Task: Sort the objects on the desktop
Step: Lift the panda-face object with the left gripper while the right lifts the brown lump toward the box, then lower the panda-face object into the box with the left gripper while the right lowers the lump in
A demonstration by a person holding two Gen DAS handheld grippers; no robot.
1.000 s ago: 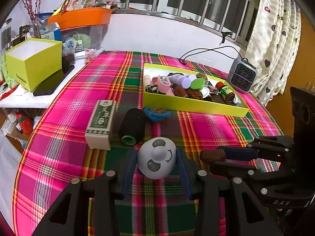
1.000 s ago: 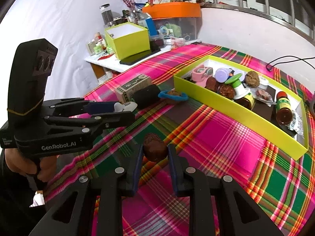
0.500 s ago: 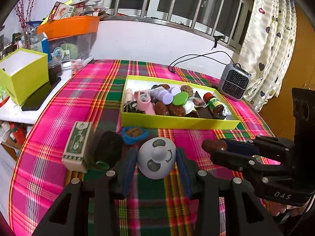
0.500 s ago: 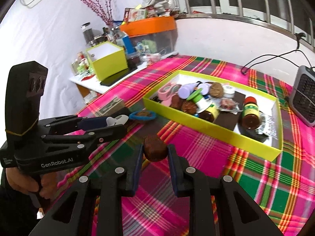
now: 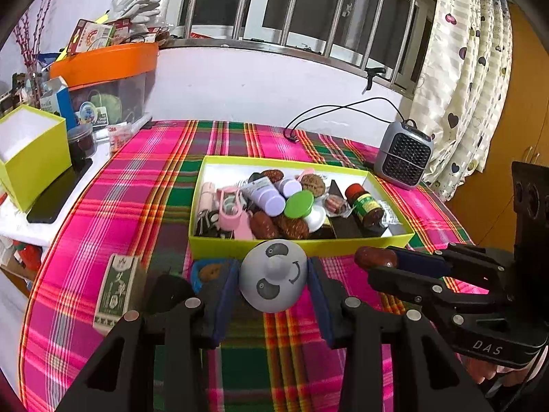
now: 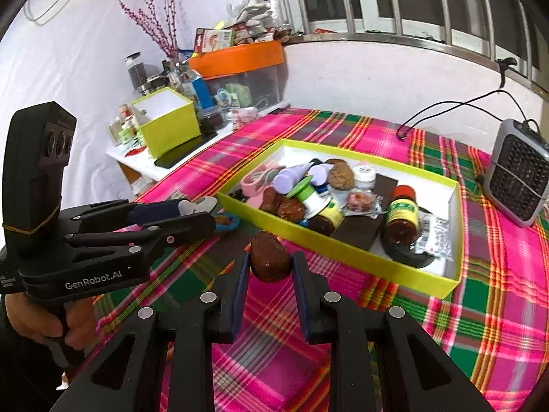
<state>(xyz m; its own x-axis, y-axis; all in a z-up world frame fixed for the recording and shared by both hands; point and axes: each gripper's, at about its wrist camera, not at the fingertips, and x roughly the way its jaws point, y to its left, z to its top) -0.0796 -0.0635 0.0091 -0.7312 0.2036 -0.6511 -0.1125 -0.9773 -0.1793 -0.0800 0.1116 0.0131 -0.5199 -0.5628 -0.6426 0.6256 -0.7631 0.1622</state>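
Note:
My left gripper (image 5: 272,279) is shut on a grey round panda-faced knob (image 5: 272,279), held above the cloth just short of the yellow-green tray (image 5: 302,245). That tray holds several items: a purple tube, a green lid, a sauce jar, brown date-like pieces. My right gripper (image 6: 269,262) is shut on a brown date-like piece (image 6: 269,261), lifted near the tray's near wall (image 6: 343,250). From the left wrist view the right gripper (image 5: 375,262) and its brown piece show at the right. The left gripper (image 6: 192,211) appears at the left of the right wrist view.
On the plaid tablecloth (image 5: 137,199) lie a green-and-white carton (image 5: 116,290), a black cylinder (image 5: 168,292) and a blue ring with a brown bit (image 5: 209,273). A small grey heater (image 5: 403,158) with a cable stands behind the tray. A yellow-green box (image 5: 31,158) sits on a side shelf.
Both grippers have risen and moved toward the tray, each keeping its grip. The carton and black cylinder have dropped to the lower left of the left wrist view.

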